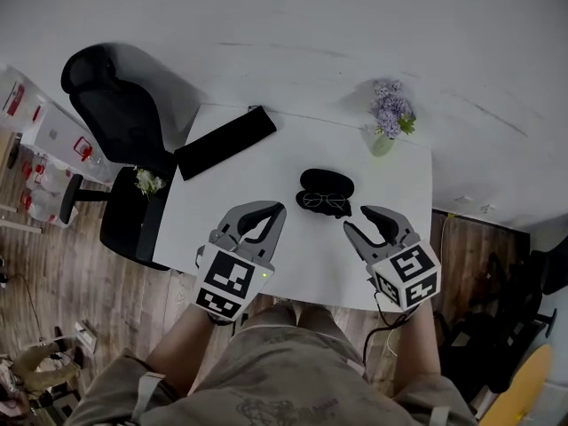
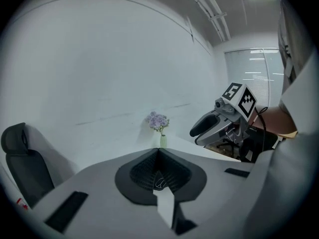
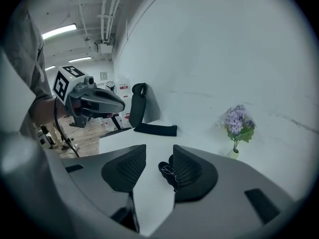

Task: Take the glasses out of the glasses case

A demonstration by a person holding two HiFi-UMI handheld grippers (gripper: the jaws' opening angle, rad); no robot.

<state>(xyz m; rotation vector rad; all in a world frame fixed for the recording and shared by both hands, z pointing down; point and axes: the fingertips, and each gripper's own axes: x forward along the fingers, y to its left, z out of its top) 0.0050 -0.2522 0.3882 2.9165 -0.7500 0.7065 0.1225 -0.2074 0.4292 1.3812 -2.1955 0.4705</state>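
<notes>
The jaws of the right gripper (image 3: 159, 152) are seen apart, and nothing is gripped between them. On the white table (image 3: 149, 198), between them, a dark glasses case (image 3: 164, 168) is seen with the glasses (image 3: 170, 172) on it, partly hidden by one jaw. The left gripper (image 3: 117, 105) is shown at upper left, and flowers (image 3: 238, 121) at the right.

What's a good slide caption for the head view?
Above the white table, left gripper shut and right gripper open, glasses lying in the open black case just ahead.
</notes>
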